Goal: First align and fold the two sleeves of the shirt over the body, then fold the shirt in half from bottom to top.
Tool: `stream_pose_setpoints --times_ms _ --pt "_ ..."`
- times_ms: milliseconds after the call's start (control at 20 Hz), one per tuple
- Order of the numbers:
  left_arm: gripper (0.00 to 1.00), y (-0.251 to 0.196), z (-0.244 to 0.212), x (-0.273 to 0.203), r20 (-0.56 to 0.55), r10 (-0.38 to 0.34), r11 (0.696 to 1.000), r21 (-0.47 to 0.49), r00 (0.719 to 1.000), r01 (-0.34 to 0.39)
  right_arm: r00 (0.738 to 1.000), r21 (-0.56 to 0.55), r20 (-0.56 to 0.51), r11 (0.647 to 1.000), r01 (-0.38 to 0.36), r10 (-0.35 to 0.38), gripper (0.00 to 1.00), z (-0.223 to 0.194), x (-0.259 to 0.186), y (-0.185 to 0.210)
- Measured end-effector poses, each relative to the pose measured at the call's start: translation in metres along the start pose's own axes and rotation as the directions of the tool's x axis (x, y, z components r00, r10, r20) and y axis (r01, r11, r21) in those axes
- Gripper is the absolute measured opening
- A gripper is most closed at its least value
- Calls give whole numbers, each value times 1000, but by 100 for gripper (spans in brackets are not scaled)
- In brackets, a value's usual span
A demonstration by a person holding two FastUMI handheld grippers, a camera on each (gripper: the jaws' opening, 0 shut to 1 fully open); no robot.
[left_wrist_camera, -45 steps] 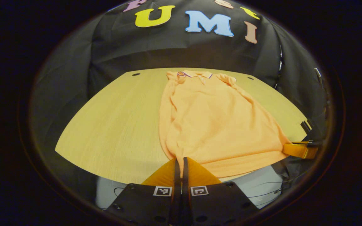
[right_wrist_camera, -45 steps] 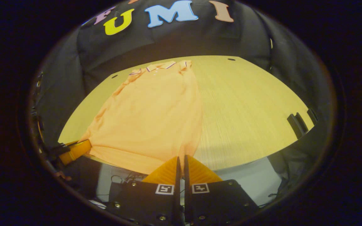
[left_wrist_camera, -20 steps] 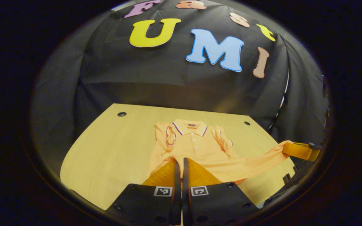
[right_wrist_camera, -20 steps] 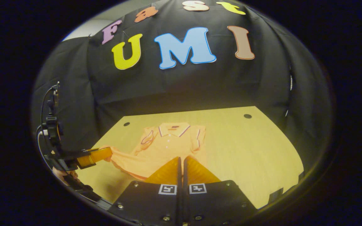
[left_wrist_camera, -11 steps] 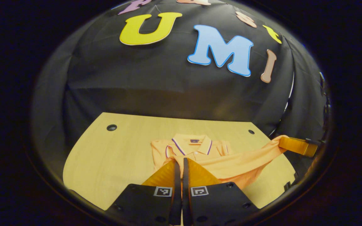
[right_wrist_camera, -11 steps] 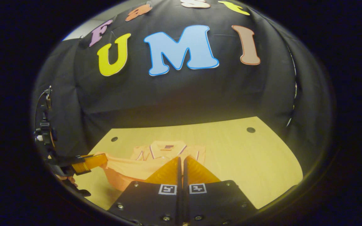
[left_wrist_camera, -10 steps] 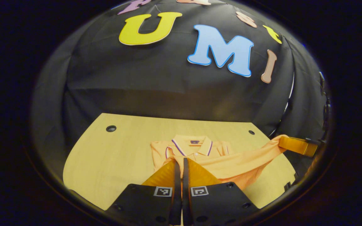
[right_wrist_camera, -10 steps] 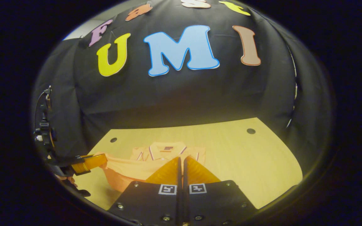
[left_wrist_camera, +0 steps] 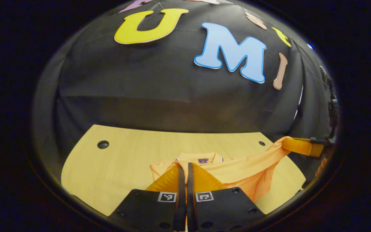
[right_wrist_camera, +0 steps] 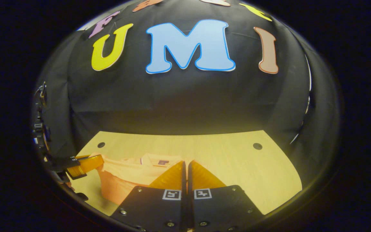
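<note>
Left gripper view: a pale wooden counter with two round holes stands against the black cloth wall. One orange shirt lies on it, its hem lifted over the collar. The left gripper has its jaws clenched on the hem; the right gripper, far right, grasps the hem's other corner.

Right gripper view: the same counter, two holes. The right gripper pinches the shirt; the left gripper holds its far corner.
</note>
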State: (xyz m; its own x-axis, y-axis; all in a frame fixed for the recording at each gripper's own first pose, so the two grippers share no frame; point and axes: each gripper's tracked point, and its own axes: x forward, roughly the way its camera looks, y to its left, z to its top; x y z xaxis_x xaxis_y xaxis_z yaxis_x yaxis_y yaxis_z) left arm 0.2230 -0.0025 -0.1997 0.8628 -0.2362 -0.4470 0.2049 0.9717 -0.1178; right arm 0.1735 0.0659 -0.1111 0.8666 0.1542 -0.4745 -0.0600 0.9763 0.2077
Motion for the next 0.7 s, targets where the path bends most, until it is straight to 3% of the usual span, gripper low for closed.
stream_pose_setpoints --times_ms 350,700 --pt "7 23 12 47 43 34 999 31 998 -35 1000 -35 -2 999 31 -31 0 9 61 -1" --pt "7 36 2 94 73 65 995 72 995 -70 996 -102 -23 992 79 -82 0 -10 114 -6"
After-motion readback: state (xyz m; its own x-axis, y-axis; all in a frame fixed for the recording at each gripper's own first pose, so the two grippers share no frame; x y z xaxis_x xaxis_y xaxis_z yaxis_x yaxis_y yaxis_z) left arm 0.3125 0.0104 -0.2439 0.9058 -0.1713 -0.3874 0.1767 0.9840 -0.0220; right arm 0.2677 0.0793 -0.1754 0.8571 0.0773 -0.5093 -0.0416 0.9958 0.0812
